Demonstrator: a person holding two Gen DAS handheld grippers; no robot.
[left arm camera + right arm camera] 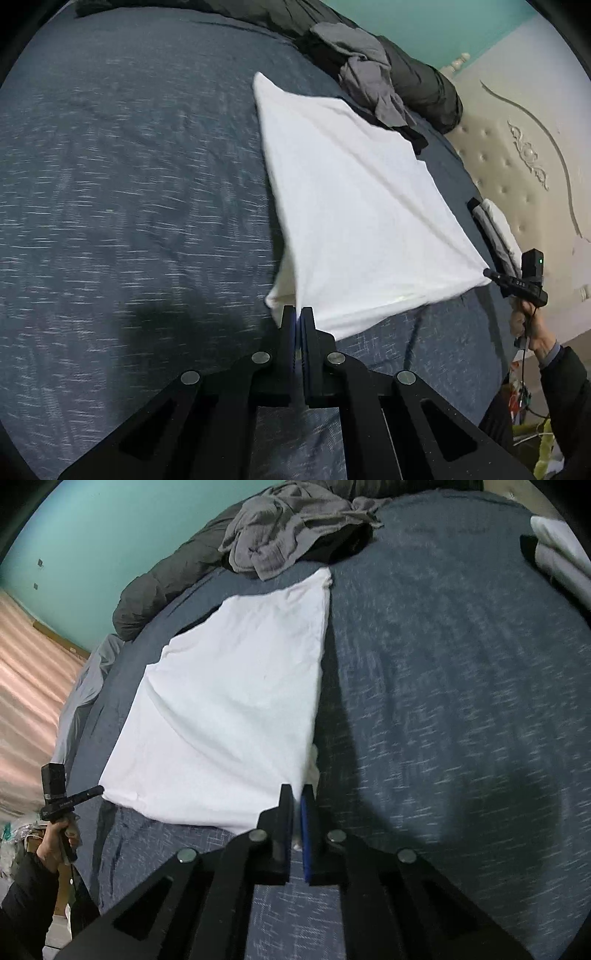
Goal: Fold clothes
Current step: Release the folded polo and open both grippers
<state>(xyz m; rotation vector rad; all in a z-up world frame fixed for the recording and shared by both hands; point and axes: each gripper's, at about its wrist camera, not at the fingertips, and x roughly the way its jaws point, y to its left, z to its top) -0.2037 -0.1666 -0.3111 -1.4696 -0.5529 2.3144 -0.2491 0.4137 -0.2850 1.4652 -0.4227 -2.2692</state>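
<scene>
White cotton garment point(354, 206) stretched taut just above blue-grey heathered bed point(129, 184). Left gripper point(297, 314) clamped on one near corner, right gripper point(297, 794) on the other. Crumpled grey clothes point(288, 528) heaped beyond the far edge.

Opposed low views, shared white cloth point(354, 206)

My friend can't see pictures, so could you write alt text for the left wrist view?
A black left gripper is shut on one corner of a white cloth stretched over a blue-grey bed. At right, a hand-held right gripper pinches the other near corner. Crumpled grey clothes lie beyond.
</scene>
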